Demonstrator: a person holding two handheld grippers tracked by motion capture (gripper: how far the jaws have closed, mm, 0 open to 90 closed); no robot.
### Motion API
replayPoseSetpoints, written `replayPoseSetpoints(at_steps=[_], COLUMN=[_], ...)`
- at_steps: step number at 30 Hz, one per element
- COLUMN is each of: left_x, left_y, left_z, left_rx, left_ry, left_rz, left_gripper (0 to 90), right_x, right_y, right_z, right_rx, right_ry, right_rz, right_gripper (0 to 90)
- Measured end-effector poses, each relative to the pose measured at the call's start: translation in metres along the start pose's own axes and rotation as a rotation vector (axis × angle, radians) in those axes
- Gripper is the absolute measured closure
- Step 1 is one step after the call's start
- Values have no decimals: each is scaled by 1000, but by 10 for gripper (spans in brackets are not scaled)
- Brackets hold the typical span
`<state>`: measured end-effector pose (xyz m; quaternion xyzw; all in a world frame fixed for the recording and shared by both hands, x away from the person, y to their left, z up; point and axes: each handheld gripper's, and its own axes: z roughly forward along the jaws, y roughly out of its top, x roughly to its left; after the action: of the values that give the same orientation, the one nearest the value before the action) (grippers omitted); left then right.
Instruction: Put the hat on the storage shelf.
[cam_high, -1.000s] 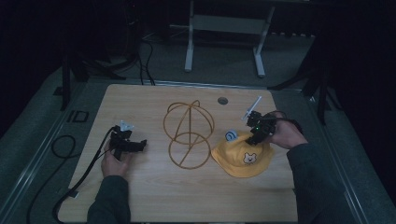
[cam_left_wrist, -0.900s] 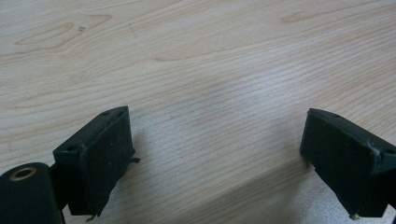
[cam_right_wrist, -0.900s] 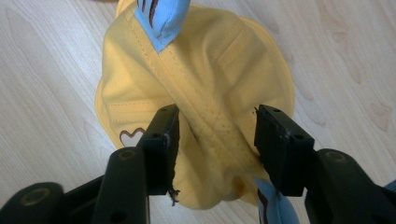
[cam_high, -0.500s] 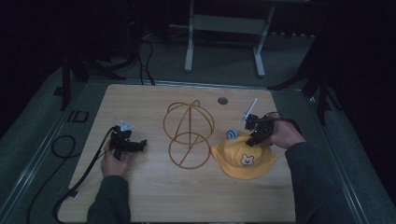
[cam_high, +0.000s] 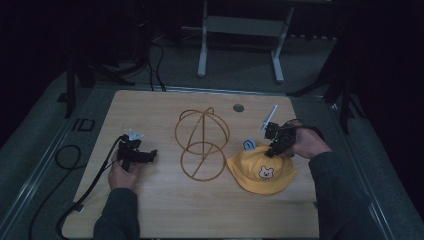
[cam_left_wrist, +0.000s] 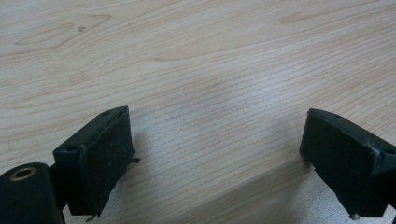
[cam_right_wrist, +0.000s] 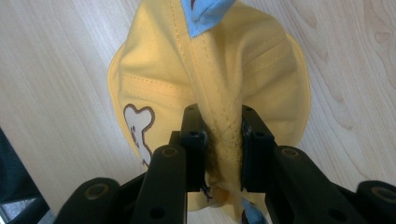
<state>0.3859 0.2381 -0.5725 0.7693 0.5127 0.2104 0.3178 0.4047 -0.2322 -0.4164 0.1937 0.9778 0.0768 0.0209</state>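
Dark room, pale wooden table (cam_high: 165, 200) lit in the middle, metal stand legs on the floor behind it and a cable (cam_high: 67, 165) trailing off the left edge.

Main change from a second back: the right gripper (cam_high: 276, 145) had its jaws apart over the yellow hat (cam_high: 260, 172) and they've just been closing. They're now clamped on a fold of the hat's crown fabric. In the right gripper view you can see the cloth bunched up between the two black pads (cam_right_wrist: 194, 140), stitched seam running right through the pinch. The hat itself hasn't really shifted, and neither hand has gone anywhere.

Pose-wise, the right hand (cam_high: 305, 146) comes in from the right edge with the gripper angled down onto the far rim of the hat. The left hand (cam_high: 122, 172) sits low on the left part of the table holding the left gripper (cam_high: 137, 155) just above the wood, jaws wide apart with nothing but bare grain between them in the left gripper view.

The hat lies on the right side of the table, bear face (cam_high: 266, 173) toward the person, a little blue ear (cam_high: 249, 145) at its far left edge. Just left of it stands a gold wire frame (cam_high: 201, 142) made of hoops, touching or nearly touching the brim, can't tell which. A small round grommet (cam_high: 238, 107) sits near the far edge.
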Motion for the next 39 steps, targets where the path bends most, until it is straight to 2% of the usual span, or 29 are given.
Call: replayPoseSetpoints(at_steps=[7, 16, 23, 25, 29, 37, 39], left_x=[0, 0, 0, 0, 0, 0, 0], left_y=[0, 0, 0, 0, 0, 0, 0], left_z=[0, 0, 0, 0, 0, 0, 0], left_rx=[0, 3, 4, 4, 4, 5, 5], left_ry=[0, -1, -1, -1, -1, 0, 0], left_rz=[0, 2, 3, 2, 2, 4, 5], left_gripper=[92, 92, 92, 92, 92, 92, 92], right_x=[3, 4, 6, 6, 7, 8, 7], right_y=[-3, -7, -8, -8, -10, -13, -17], right_z=[-8, -18, -32, -32, -42, -53, -60], right_rx=[-19, -45, -100, -100, -132, -156, -189], right_ry=[13, 7, 24, 24, 16, 6, 2], right_rz=[-15, -31, -38, -38, -42, -45, -39], right_gripper=[754, 757, 757, 757, 758, 758, 759])
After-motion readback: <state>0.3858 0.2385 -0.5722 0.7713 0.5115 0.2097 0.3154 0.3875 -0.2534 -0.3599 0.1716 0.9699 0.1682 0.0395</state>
